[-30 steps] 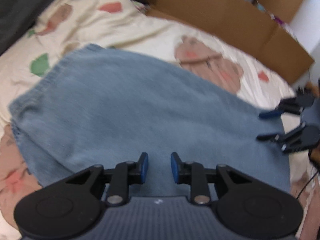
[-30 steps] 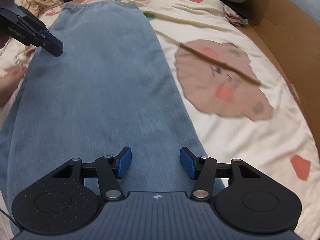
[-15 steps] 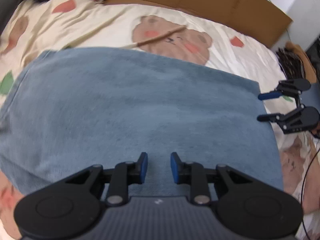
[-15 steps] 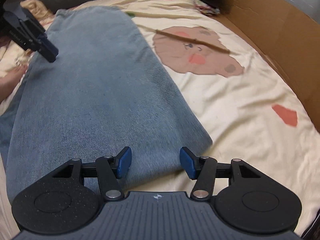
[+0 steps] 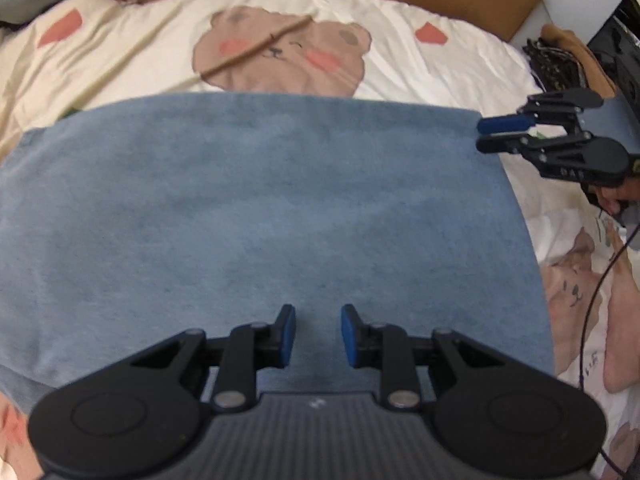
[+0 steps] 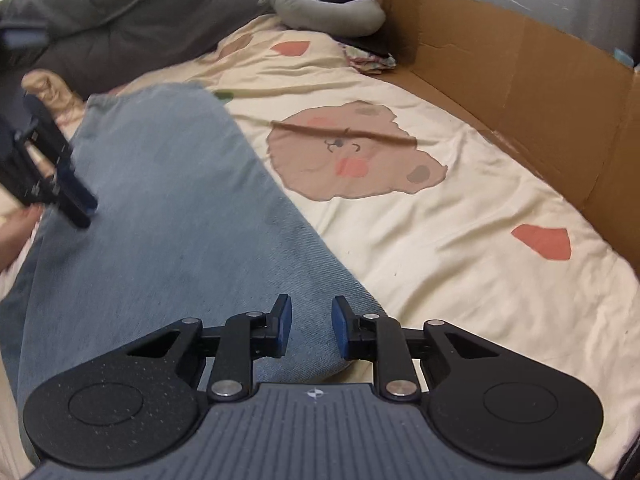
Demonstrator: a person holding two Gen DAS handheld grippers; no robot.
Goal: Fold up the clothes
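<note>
A gray blanket (image 6: 132,12) is bunched at the far left of the bed, seen from the right wrist camera. In front of it the left gripper (image 6: 80,210) hangs over the near-left edge of the jeans (image 6: 168,216); its jaws stand a little apart with nothing between them, and the pictures do not show whether its tips touch the cloth. The jeans, folded into one long blue strip, lie flat on the cream bedsheet (image 6: 460,264), running from the far left toward the camera. The right gripper (image 6: 311,326) sits over the strip's near end by its right edge. Its jaws are closing, with a narrow gap left; denim shows below that gap, but I cannot tell whether any cloth is caught. Right of the jeans a printed bear (image 6: 352,152) shows on the sheet, crossed by a thin stick (image 6: 344,133). A gray curved pillow (image 6: 324,6) lies at the far end. Cardboard (image 6: 540,92) lines the right side.
</note>
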